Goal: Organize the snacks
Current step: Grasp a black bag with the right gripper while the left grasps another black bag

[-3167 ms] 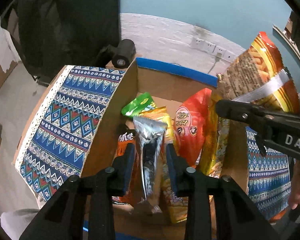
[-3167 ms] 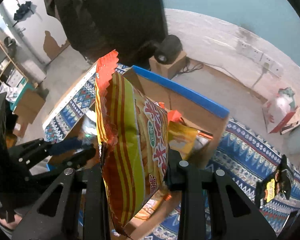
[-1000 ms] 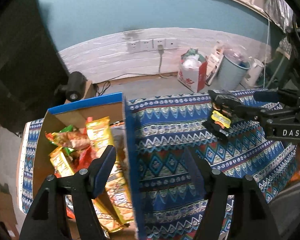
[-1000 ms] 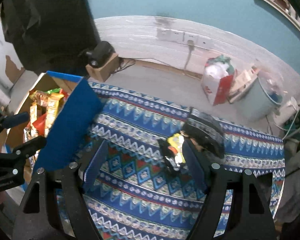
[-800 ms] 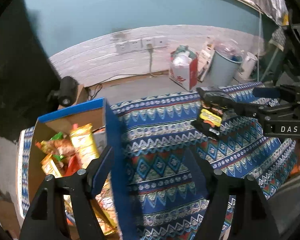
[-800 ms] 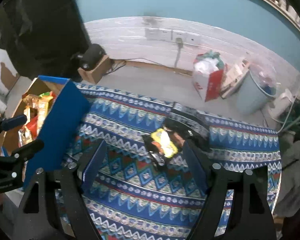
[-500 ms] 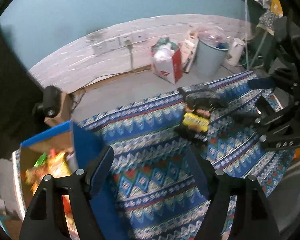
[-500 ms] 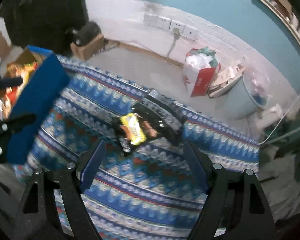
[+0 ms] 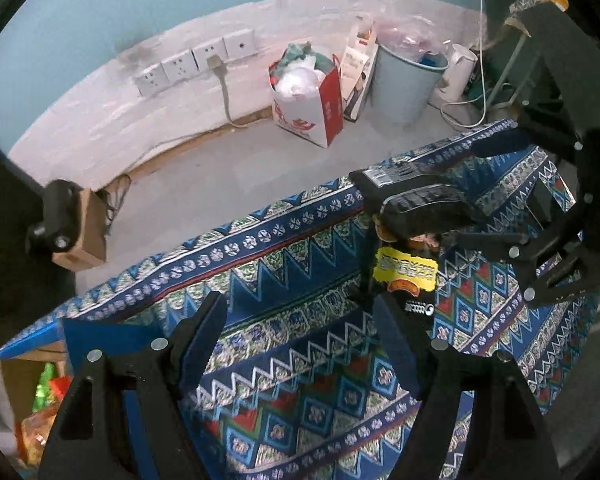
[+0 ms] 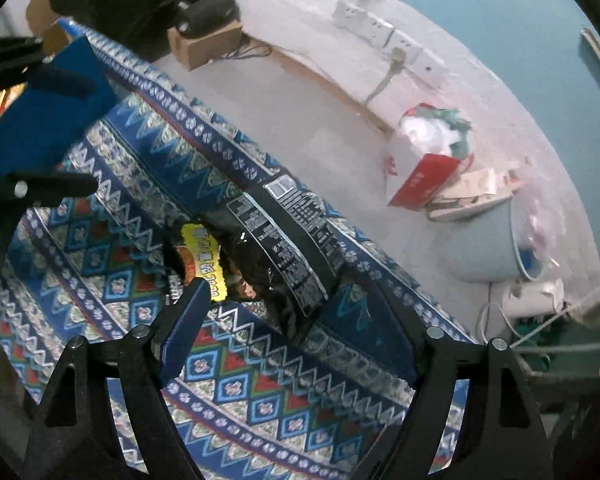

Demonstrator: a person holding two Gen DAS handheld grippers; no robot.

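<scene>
Looks mostly done: cardboard box point(image 9: 40, 364) already holds several snacks. One black snack bag point(image 10: 276, 240) sits on the patterned tabletop point(image 10: 260, 392). Right gripper point(image 10: 296, 328) jaws gape empty around it; left gripper point(image 9: 304, 336) jaws wide, empty too.

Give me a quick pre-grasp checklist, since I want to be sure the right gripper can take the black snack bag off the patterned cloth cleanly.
1. Right gripper open: ok, jaws spread wide.
2. Black snack bag between the jaws: ok, it lies ahead of the gap on the patterned cloth.
3. Fingers already touching the bag: cannot tell.
4. Left gripper empty and out of the way: ok, open, holding nothing, off to the side.
5. Bag near the cloth's far edge, could slide off: not ok, it sits close to that edge.
6. Snack box reachable for drop-off: ok, beside the left gripper.
</scene>
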